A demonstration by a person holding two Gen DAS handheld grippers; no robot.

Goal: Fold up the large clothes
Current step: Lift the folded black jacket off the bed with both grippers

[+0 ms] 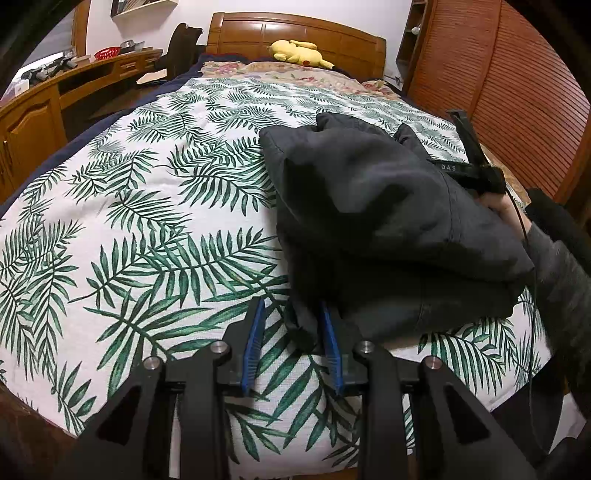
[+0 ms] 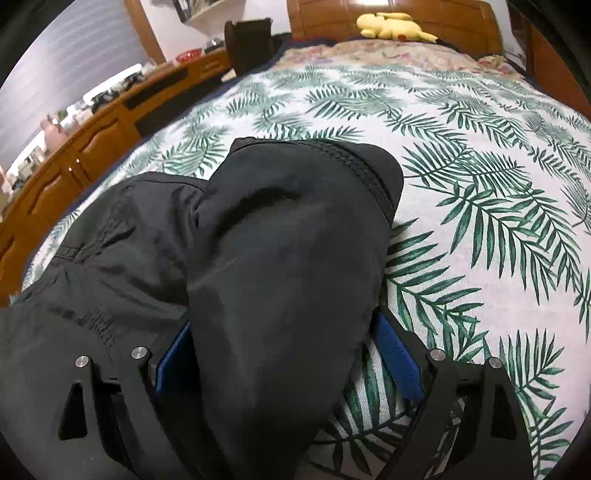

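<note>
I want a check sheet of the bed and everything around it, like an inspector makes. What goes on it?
Surface: bed with a leaf-print cover, bare except for the jacket.
Job's things: black jacket, bunched in a heap, not flat.
Clutter: yellow plush at the headboard; red basket on the desk.
Grippers: left gripper open, a jacket corner between its blue pads but not pinched; right gripper has fabric draped between its fingers, grip cannot be told.
Cables: thin black cable running past the right hand.
Surroundings: wooden headboard, desk on the left, wardrobe on the right.
</note>
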